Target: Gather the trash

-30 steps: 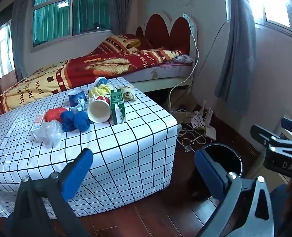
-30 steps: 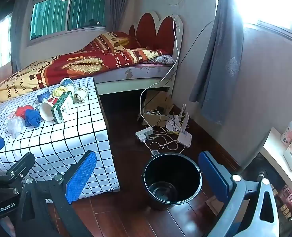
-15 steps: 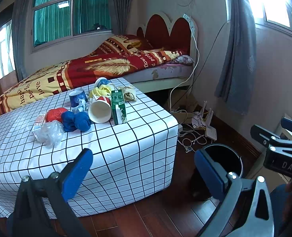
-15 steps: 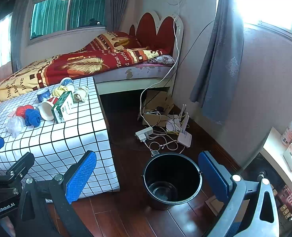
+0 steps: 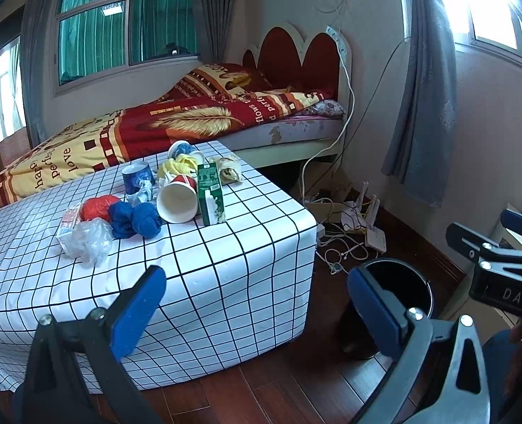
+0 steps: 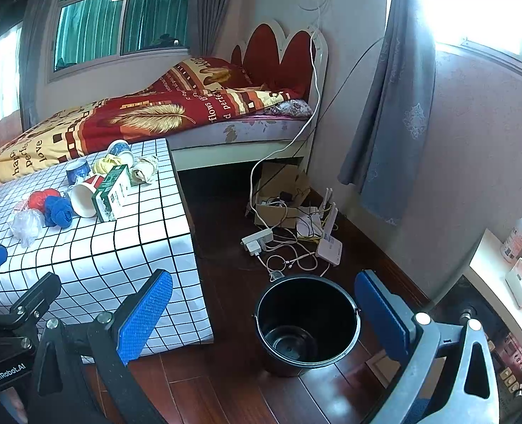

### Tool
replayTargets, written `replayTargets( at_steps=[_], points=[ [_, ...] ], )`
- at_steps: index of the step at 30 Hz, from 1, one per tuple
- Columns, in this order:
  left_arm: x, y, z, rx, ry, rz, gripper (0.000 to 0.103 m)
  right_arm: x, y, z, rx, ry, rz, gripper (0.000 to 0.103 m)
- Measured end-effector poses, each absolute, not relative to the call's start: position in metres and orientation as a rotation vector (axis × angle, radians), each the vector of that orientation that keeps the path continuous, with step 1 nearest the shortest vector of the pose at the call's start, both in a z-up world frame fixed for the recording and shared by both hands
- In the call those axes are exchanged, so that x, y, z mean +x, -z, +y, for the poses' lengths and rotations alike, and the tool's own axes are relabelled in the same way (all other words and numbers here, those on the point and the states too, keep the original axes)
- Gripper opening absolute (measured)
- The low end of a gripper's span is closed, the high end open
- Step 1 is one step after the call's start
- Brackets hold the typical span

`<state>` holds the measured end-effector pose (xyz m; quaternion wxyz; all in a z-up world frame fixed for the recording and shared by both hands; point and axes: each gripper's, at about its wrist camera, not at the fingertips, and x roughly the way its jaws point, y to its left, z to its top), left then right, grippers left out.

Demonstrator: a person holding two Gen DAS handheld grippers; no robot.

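Note:
Trash lies in a heap on the checked tablecloth [image 5: 225,265]: a green carton [image 5: 209,194], a tipped paper cup [image 5: 177,203], blue crumpled cloth [image 5: 135,219], a red wad [image 5: 96,207], a clear plastic bag [image 5: 89,242], a blue cup [image 5: 137,178] and a food wrap [image 5: 227,169]. A black bucket [image 6: 307,321] stands on the wooden floor right of the table, with nothing in it. My left gripper [image 5: 257,304] is open, well short of the heap. My right gripper [image 6: 264,314] is open above the bucket. The green carton [image 6: 112,192] also shows in the right wrist view.
A bed with a red and yellow quilt [image 5: 176,123] stands behind the table. Cables, a power strip [image 6: 257,240] and a router [image 6: 330,245] lie on the floor beyond the bucket. A grey curtain [image 6: 392,106] hangs by the wall. A shelf with a bottle [image 6: 519,233] is at far right.

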<state>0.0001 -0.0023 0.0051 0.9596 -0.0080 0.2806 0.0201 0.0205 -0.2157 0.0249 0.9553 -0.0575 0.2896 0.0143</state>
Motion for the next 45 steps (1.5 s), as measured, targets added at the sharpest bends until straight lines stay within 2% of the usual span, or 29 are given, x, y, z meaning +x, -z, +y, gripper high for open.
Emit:
replayTargets(
  at_steps=[45],
  points=[
    [-0.0027, -0.0068, -0.0007, -0.023, -0.038, 0.576, 0.103, 0.0233, -0.0295, -0.2097, -0.132, -0.033, 0.585, 0.103]
  ],
)
